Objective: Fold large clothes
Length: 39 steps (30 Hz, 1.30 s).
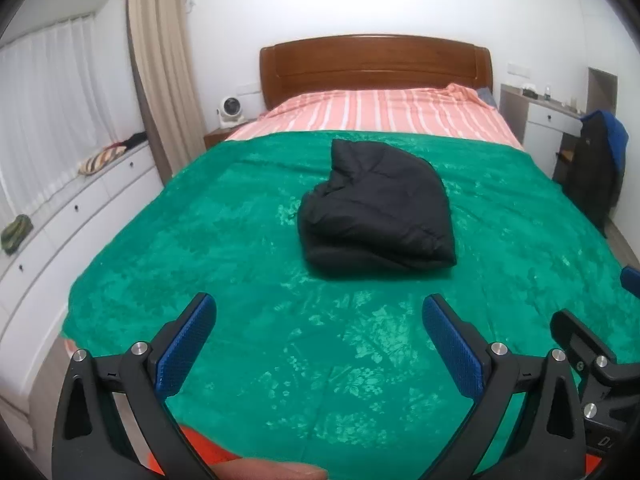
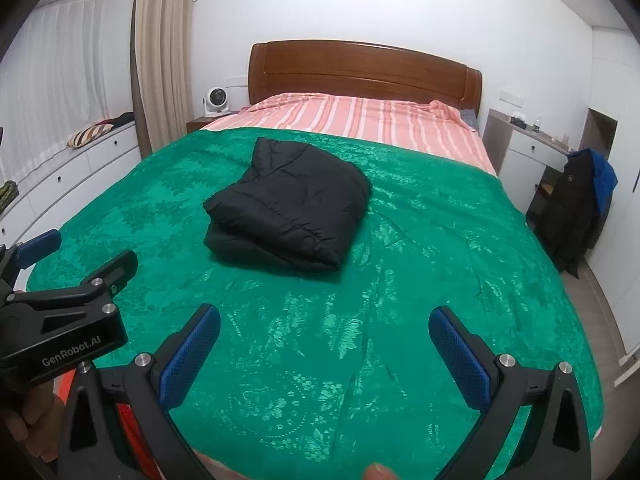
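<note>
A black padded jacket lies folded into a thick bundle in the middle of the green bedspread; it also shows in the right wrist view on the same green bedspread. My left gripper is open and empty, held above the foot of the bed, well short of the jacket. My right gripper is open and empty too, beside the left one. The left gripper's body shows at the left edge of the right wrist view.
A wooden headboard and striped pink sheet lie beyond the bedspread. White drawers run along the left wall. A chair with dark coats and a desk stand to the right. A small fan sits by the headboard.
</note>
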Each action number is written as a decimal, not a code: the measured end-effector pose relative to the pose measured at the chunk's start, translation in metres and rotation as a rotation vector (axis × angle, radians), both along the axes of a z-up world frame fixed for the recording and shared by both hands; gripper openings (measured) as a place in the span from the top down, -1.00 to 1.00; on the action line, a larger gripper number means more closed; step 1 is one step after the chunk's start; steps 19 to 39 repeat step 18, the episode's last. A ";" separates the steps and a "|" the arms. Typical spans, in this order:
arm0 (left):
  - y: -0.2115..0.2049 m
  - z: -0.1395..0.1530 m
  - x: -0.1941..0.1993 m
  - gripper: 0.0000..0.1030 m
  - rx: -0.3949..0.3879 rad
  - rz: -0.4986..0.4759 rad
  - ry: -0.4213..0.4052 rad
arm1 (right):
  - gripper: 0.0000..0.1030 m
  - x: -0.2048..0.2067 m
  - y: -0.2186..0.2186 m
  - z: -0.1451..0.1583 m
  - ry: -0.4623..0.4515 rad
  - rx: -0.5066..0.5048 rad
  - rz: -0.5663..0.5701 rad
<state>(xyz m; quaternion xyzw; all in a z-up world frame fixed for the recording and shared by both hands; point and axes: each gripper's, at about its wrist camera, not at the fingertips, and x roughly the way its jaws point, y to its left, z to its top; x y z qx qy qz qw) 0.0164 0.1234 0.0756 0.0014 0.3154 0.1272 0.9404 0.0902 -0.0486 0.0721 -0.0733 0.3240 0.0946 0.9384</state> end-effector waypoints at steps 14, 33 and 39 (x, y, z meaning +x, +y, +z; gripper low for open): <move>-0.001 -0.004 -0.001 -1.00 -0.008 -0.003 0.001 | -0.99 -0.001 -0.007 -0.001 -0.008 -0.002 -0.017; -0.003 -0.005 -0.002 -0.99 0.009 -0.008 -0.016 | -0.99 0.001 -0.009 -0.004 0.000 0.002 -0.019; -0.003 -0.005 -0.002 -0.99 0.009 -0.008 -0.016 | -0.99 0.001 -0.009 -0.004 0.000 0.002 -0.019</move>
